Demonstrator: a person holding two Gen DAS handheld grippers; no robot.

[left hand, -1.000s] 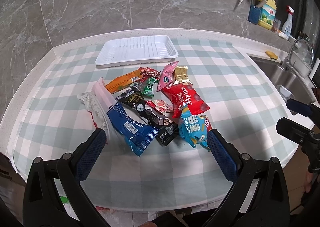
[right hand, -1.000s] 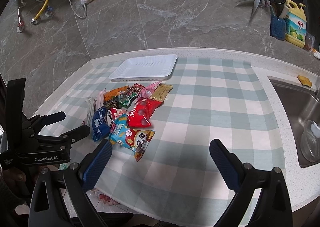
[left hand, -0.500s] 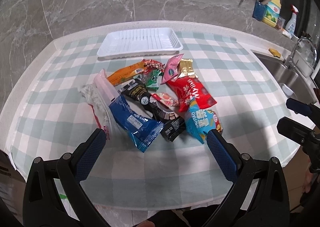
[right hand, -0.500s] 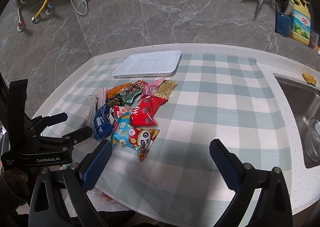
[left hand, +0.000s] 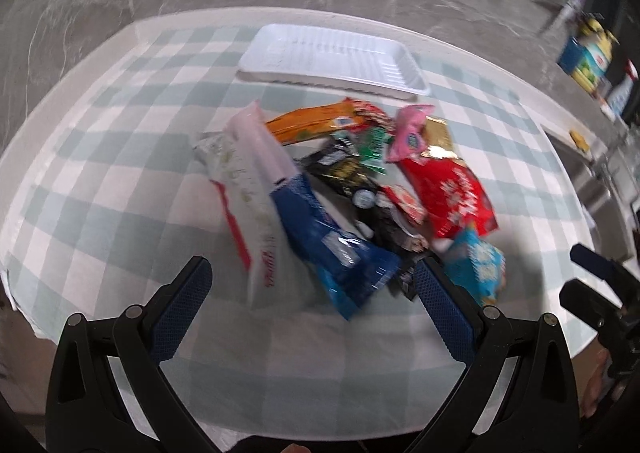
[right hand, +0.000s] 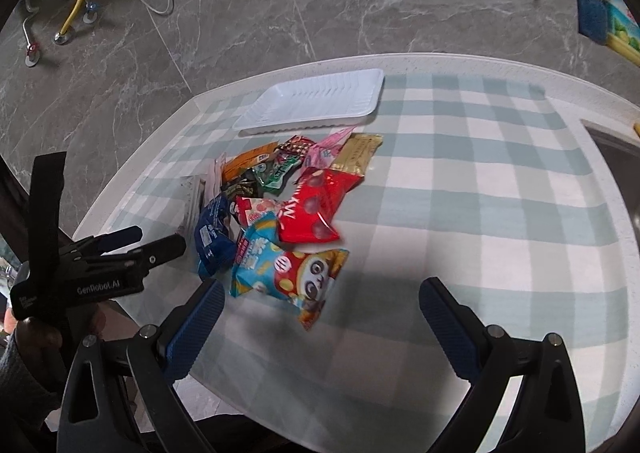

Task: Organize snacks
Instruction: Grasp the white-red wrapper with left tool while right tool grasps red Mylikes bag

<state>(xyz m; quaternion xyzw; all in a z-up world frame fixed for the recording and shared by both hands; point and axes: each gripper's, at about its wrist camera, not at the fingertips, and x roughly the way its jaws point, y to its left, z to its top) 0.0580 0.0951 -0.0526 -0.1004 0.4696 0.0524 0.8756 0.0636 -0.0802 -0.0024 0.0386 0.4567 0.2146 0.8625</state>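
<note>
White tray [right hand: 316, 101] empty; snack packets [right hand: 280, 209] heaped beside it.

White tray [right hand: 316, 103], seemingly green-checked cloth [right hand: 480, 189]

Snack packets [right hand: 280, 209] are lying heaped on the checked bench — red, blue, orange, gold, pink wrappers overlapping — just in front of a white tray [right hand: 316, 101] sitting empty.

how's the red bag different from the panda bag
The red bag is plain red with dark round shapes and white lettering; the panda bag is light blue, red and yellow with a cartoon panda. The red bag lies mid-pile, toward the tray; the panda bag lies at the pile's near edge. Both lie flat, ungripped.
</note>
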